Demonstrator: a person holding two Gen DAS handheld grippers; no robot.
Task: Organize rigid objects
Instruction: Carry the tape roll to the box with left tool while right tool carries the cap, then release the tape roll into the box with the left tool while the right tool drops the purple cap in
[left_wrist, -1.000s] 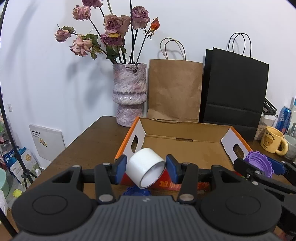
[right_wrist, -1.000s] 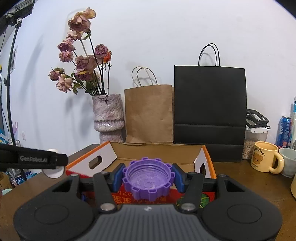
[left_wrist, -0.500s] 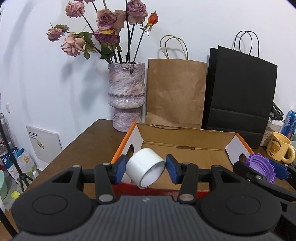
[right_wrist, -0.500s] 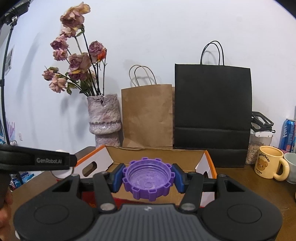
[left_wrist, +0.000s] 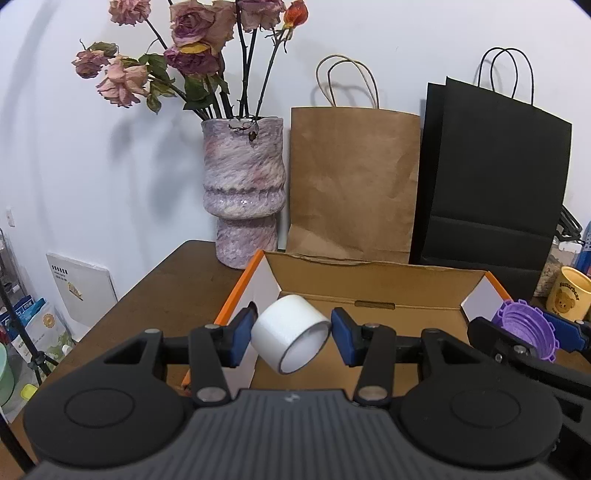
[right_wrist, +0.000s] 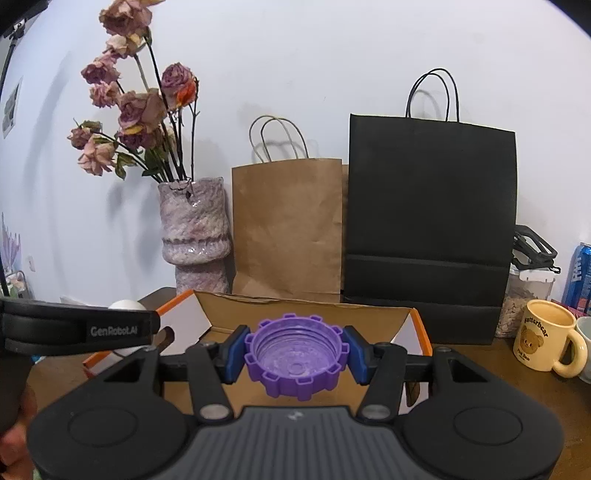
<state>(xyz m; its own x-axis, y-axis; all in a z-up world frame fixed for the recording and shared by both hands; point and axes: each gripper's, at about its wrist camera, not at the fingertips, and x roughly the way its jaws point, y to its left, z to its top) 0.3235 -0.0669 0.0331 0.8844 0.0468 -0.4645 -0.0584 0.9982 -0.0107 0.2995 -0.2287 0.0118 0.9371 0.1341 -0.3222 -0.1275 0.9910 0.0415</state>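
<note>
The left gripper (left_wrist: 291, 338) was clamped on a white tape roll (left_wrist: 290, 338), its 2 blue pads (left_wrist: 242, 338) pressed against the roll's curved wall. The roll sat tilted, its axis slanting toward the camera and down to the right, so the open core faced the lower right. It hung just over the near left corner of the cardboard box (left_wrist: 369, 280), above the orange-edged left wall.

The right gripper (right_wrist: 297, 356) was closed on a purple lid (right_wrist: 297, 356), a notched ring gripped at 2 opposite sides. The lid's hollow, threaded side faced the camera and slightly upward, its axis running roughly along the fingers. It hung over the near edge of the box (right_wrist: 306, 310), about midway along.

The left view showed the right gripper (left_wrist: 524, 334) from the side at the box's right end, with the lid (left_wrist: 524, 332) standing on edge there. The right view showed the left gripper only as a black bar at the left, a sliver of the roll (right_wrist: 125, 304) above it.

Beyond the box, along the far edge of the table (left_wrist: 159, 291), stood a mottled vase (left_wrist: 243, 192) of dried roses, a brown paper bag (left_wrist: 352, 184) and a black paper bag (left_wrist: 491, 177). Only the right view showed the whole yellow mug (right_wrist: 546, 338) at the right edge.
</note>
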